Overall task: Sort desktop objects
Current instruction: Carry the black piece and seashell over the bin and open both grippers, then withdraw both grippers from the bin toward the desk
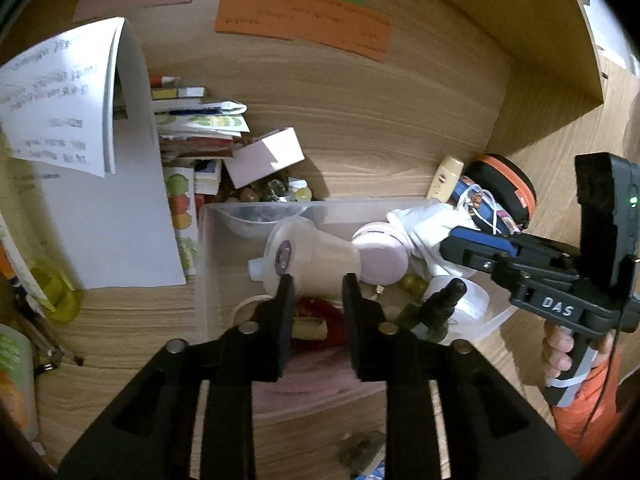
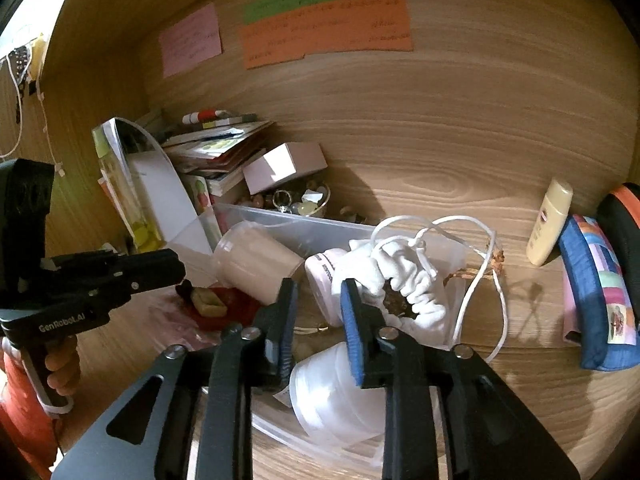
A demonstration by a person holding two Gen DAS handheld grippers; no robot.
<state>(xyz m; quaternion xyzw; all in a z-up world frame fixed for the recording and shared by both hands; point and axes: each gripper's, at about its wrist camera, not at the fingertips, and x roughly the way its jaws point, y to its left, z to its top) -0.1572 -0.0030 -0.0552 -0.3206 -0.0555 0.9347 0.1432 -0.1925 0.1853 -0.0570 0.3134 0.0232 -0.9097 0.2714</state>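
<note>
Your left gripper (image 1: 316, 280): jaws parted, empty, over clear bin (image 1: 224, 216) | your right gripper (image 2: 318, 286): parted, beside white drawstring pouch (image 2: 404, 276), grasping nothing.

- Left gripper (image 1: 316, 280): matte black, two flat slab fingers on slotted scissor arms; silver round pivot bolts at the joints; white "GenRobot.AI" lettering on its side.
- Right gripper (image 2: 318, 286): same black build, blue pads on the inner finger faces; white "DAS" lettering, small green lamp on the upright rear block.
- Handles: black pistol grips, each bound with a white strap.
- Sleeves (image 1: 588, 404): orange.
</note>
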